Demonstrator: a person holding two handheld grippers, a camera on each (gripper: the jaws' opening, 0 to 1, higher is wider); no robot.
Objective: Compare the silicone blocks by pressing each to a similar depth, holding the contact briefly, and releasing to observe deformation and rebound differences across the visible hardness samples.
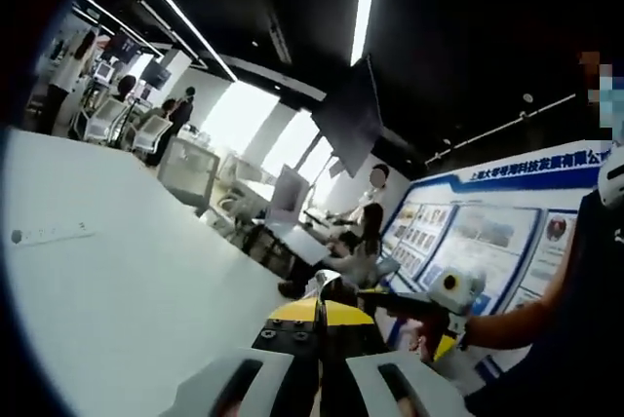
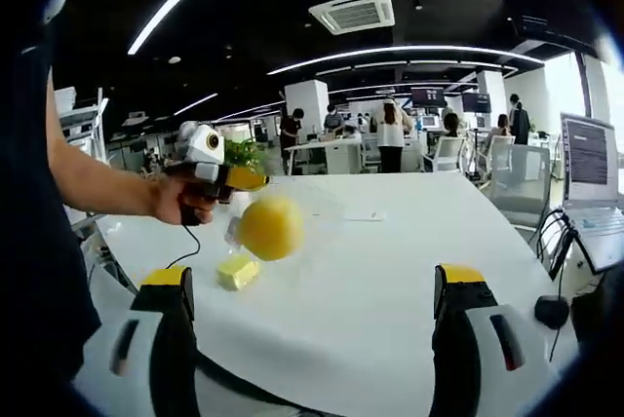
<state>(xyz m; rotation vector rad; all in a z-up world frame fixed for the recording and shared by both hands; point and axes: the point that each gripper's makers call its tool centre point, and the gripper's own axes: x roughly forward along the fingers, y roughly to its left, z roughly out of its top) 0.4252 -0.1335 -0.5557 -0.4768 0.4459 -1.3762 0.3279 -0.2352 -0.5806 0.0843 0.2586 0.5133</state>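
On white table: yellow block lying flat; left jaws pinch yellow ball; right jaws spread.

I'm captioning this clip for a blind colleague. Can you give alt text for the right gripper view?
A person's hand holds the left gripper, which grips a round yellow block above a white table; a smaller yellow block lies below. The right gripper is open, empty.

Two yellow silicone blocks (one lifted).
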